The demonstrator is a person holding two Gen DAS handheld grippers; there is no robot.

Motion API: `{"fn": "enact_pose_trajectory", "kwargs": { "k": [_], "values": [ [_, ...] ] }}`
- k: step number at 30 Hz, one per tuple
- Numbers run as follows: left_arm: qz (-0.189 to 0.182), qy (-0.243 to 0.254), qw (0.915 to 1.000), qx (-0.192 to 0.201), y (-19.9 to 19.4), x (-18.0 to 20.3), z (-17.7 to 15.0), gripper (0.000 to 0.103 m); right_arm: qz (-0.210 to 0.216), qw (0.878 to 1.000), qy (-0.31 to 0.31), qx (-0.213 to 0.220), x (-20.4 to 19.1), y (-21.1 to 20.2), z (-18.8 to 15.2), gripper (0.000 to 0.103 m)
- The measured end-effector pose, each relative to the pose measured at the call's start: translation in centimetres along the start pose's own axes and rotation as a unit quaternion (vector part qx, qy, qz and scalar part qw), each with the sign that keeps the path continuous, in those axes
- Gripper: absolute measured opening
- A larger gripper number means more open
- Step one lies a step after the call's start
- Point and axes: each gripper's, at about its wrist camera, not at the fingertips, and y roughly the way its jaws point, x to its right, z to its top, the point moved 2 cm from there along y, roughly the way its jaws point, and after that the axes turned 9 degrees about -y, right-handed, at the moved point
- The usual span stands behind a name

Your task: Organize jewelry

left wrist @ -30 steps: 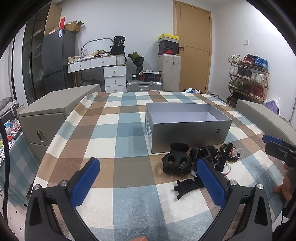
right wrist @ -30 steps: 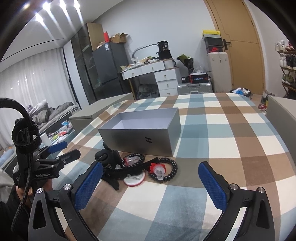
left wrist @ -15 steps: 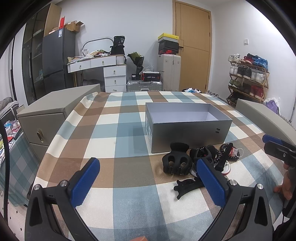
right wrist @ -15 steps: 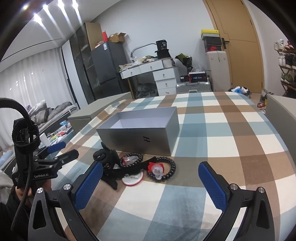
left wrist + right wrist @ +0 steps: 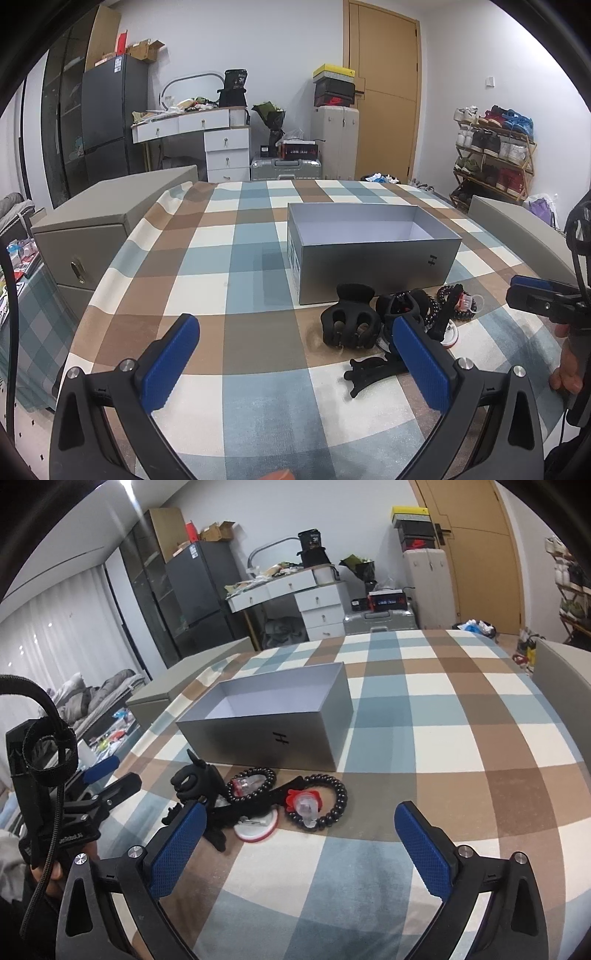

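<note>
Nothing is shifting: you are hovering both the left gripper (image 5: 295, 354) and right gripper (image 5: 299, 840) spread, empty. Jewelry pile (image 5: 280, 797) is sitting mid-frame before the empty grey box (image 5: 273, 734); sorting is unstarted.

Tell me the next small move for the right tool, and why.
Probably lower the right tool, open and holding nothing, onto the black beaded bracelet just ahead of it. That bracelet lies on the checked tablecloth outside the open grey box, which looks empty, so nothing is sorted yet.
</note>
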Motion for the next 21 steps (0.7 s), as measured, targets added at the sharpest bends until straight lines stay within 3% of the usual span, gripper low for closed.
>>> {"fn": "enact_pose_trajectory", "kwargs": {
  "k": [9,13,15,18,21],
  "values": [
    [-0.009,0.002,0.9998,-0.015,0.5,0.5,0.3,0.102,-0.005,0.997,0.004,-0.074,0.3,2.4,-0.2,0.078],
    [-0.01,0.011,0.9997,-0.021,0.7,0.9,0.1,0.102,-0.016,0.997,-0.001,-0.08,0.4,2.9,-0.1,0.07],
    [-0.007,0.015,0.9996,-0.022,0.8,1.0,0.0,0.102,-0.019,0.996,-0.006,-0.083,0.4,3.0,-0.1,0.057],
    [-0.008,0.015,0.9996,-0.025,0.8,1.0,0.0,0.102,-0.02,0.996,-0.012,-0.086,0.2,3.1,-0.1,0.047],
    [-0.008,0.014,0.9996,-0.024,0.8,1.0,0.0,0.102,-0.01,0.996,-0.02,-0.083,-0.3,3.1,0.1,0.046]
  ]
}}
